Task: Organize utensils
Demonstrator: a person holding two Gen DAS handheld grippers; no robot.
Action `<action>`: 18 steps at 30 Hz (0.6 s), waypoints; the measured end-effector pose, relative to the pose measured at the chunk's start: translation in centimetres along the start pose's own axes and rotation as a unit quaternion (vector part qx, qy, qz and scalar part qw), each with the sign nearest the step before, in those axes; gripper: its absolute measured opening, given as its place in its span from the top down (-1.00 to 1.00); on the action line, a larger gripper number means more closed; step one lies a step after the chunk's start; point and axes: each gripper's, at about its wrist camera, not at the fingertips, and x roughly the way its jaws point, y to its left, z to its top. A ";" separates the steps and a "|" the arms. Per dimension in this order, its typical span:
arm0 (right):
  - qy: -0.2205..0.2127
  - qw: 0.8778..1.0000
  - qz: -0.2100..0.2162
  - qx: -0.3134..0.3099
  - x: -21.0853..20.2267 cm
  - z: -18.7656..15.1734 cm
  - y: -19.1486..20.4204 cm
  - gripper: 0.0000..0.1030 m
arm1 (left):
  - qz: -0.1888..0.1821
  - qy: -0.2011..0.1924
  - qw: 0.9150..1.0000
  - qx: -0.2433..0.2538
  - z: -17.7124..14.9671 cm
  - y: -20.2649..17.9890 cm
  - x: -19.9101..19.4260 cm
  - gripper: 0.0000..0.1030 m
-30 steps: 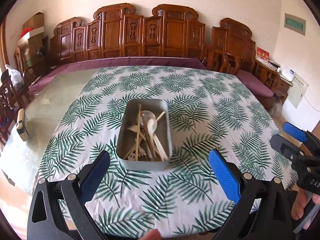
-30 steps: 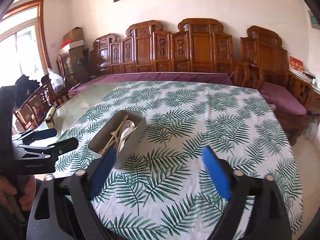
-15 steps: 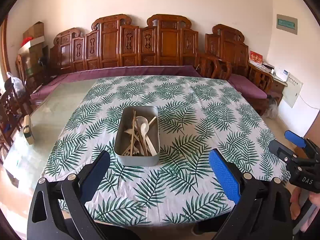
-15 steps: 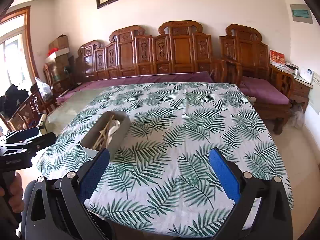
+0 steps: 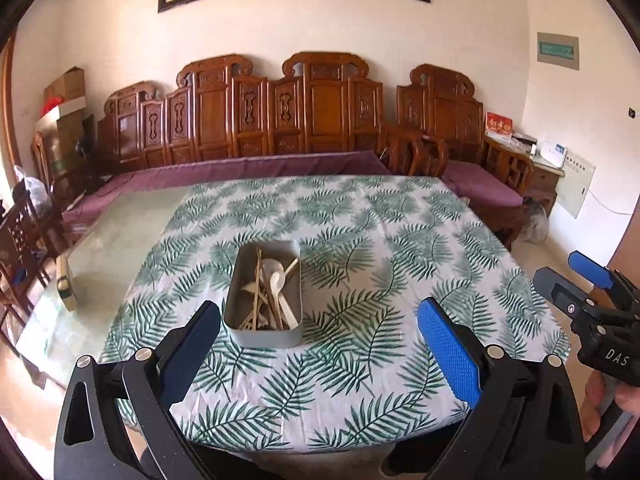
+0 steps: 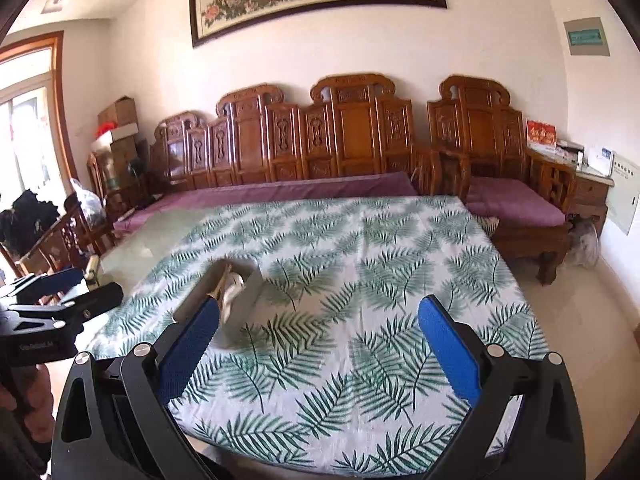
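Note:
A grey metal tin stands on the leaf-print tablecloth, holding several utensils: white spoons, pale forks and wooden chopsticks. It also shows in the right wrist view, partly behind my left finger there. My left gripper is open and empty, held back from the table's near edge, in front of the tin. My right gripper is open and empty, to the right of the tin. Each gripper appears at the edge of the other's view: the right gripper, the left gripper.
The cloth covers the right part of a glass-topped table. A small box lies at its left edge. A carved wooden bench with purple cushions runs behind. Wooden chairs stand left, a side cabinet right.
Both grippers have pulled back and risen away from the table, so the tin looks smaller and more of the room and wall painting shows. Both stay open and empty.

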 end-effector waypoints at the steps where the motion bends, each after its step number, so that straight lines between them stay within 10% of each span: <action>1: -0.006 1.000 0.001 0.000 -0.4 0.4 0.1 -0.95 | 0.001 -0.007 1.000 0.001 0.3 -0.2 -0.5 -0.85; 18: -0.089 0.996 -0.003 -0.024 -6.8 3.8 1.9 -0.95 | 0.012 -0.092 0.996 -0.006 2.9 -0.7 -7.0 -0.85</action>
